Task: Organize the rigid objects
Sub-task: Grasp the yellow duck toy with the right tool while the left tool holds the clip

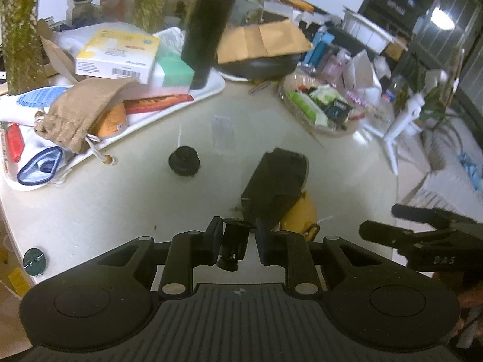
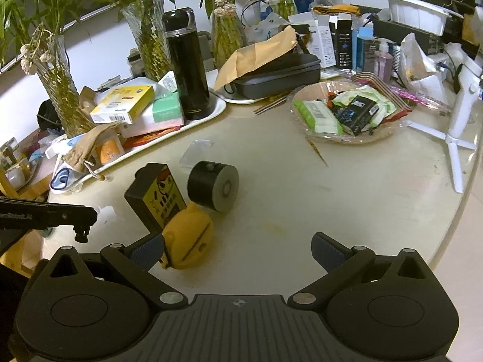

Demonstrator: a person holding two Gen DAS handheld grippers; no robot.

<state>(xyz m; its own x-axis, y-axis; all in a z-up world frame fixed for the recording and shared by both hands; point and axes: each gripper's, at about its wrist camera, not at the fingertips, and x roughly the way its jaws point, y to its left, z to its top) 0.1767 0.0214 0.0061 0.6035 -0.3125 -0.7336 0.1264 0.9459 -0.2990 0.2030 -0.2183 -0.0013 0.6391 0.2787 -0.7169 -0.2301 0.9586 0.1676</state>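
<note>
Left gripper (image 1: 237,242): its fingers are pinching a small black cylindrical part (image 1: 234,247), holding it above the table.
Right gripper (image 2: 238,250): its fingers are standing spread wide with nothing between them; the left pad is sitting just beside the yellow round object (image 2: 187,236).
Black box (image 2: 155,193): it is leaning against the yellow round object, just ahead of the right gripper's left finger.
Black cylinder (image 2: 212,185): it is lying on its side, ahead of the right fingers and just beside the box.
Black knob (image 1: 184,160): it is sitting alone on the table, ahead and left of the left fingers.
Surface: a pale round table (image 2: 302,196) is showing bare, glossy top ahead of both grippers.
Far side: a white tray (image 2: 211,114) of boxes and a black flask (image 2: 185,63), and a clear bowl (image 2: 347,138) of packets, are crowding the table.
Room: glass vases (image 2: 148,30) with green stems are standing against a white wall.
</note>
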